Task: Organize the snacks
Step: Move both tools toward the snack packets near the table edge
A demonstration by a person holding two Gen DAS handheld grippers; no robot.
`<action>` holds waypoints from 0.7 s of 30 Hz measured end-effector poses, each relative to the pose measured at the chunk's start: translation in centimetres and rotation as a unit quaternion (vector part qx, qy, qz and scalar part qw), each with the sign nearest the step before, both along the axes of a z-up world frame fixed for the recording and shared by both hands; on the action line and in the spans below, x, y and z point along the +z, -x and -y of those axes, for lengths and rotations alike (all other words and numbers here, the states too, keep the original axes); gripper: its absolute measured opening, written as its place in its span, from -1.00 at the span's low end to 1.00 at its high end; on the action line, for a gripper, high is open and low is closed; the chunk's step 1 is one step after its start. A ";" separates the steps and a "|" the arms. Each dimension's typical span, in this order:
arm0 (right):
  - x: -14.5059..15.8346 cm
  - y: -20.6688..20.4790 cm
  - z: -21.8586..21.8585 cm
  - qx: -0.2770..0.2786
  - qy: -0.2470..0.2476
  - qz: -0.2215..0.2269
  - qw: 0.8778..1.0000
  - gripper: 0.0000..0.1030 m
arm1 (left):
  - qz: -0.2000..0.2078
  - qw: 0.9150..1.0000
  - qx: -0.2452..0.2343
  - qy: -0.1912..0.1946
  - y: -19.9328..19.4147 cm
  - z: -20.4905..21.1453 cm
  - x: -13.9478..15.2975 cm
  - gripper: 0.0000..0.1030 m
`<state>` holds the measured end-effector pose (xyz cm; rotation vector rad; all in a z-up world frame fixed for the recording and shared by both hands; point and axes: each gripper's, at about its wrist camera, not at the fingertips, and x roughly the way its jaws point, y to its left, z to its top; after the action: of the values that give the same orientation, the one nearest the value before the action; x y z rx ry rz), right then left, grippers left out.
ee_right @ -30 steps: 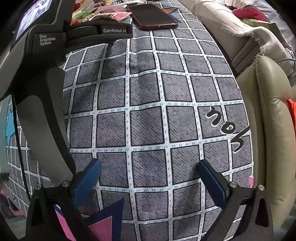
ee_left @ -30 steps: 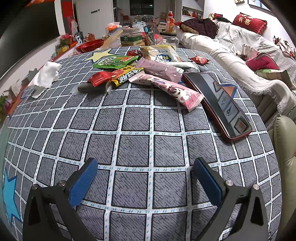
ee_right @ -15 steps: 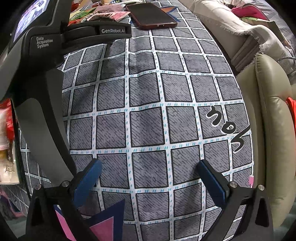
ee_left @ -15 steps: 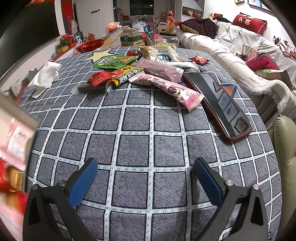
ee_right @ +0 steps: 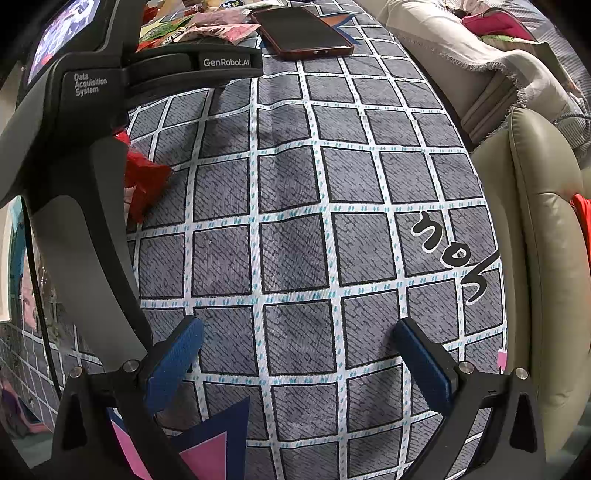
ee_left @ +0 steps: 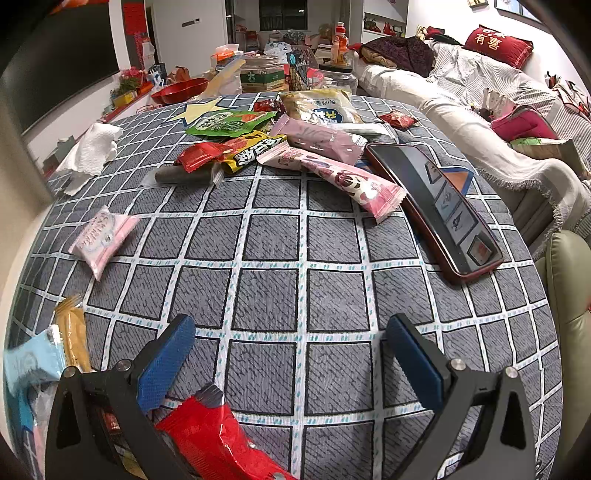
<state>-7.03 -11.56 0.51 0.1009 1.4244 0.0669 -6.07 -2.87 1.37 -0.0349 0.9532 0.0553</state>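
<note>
A heap of snack packets (ee_left: 280, 147) lies at the far middle of the checked tablecloth (ee_left: 303, 258). A small pink packet (ee_left: 101, 236) lies at the left. A yellow packet (ee_left: 74, 339), a light blue packet (ee_left: 29, 365) and a red packet (ee_left: 218, 435) lie near my left gripper (ee_left: 291, 350), which is open and empty, low over the cloth. The red packet (ee_right: 142, 177) also shows in the right wrist view behind the left gripper's body. My right gripper (ee_right: 299, 354) is open and empty above bare cloth.
A dark red phone (ee_left: 436, 206) lies right of the heap, also in the right wrist view (ee_right: 303, 33). A white tissue (ee_left: 88, 155) lies at the far left. A beige sofa arm (ee_right: 535, 258) borders the table on the right. Jars and bottles (ee_left: 262, 74) stand beyond.
Several new packets have landed on the cloth at the left and near my left gripper: pink, yellow, light blue and red. Both grippers have stayed still and open.
</note>
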 end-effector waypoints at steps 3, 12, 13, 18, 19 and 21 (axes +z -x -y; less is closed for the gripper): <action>-0.3 -0.2 0.2 0.000 -0.001 -0.003 1.000 1.00 | 0.000 1.000 0.000 0.000 0.0 0.0 0.0 1.00; -0.2 -0.1 0.1 -0.002 -0.001 -0.003 1.000 1.00 | 0.000 1.000 0.000 0.001 0.0 0.0 0.0 1.00; -0.2 -0.1 0.1 -0.001 -0.001 -0.004 1.000 1.00 | 0.000 1.000 0.000 0.001 0.4 0.1 0.2 1.00; -0.2 -0.1 0.0 -0.002 -0.002 -0.003 1.000 1.00 | 0.000 1.000 0.000 0.001 -0.9 0.1 0.0 1.00; -0.2 -0.1 0.0 -0.001 -0.002 -0.005 1.000 1.00 | 0.000 1.000 0.000 0.001 -0.9 0.2 0.0 1.00; -0.3 -0.3 0.1 0.000 -0.002 -0.015 1.000 1.00 | 0.000 1.000 0.000 0.001 -1.0 0.1 0.0 1.00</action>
<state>-6.78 -11.64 0.23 0.1065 1.4547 0.0682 -5.12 -3.00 1.39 -0.0362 0.9541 0.0545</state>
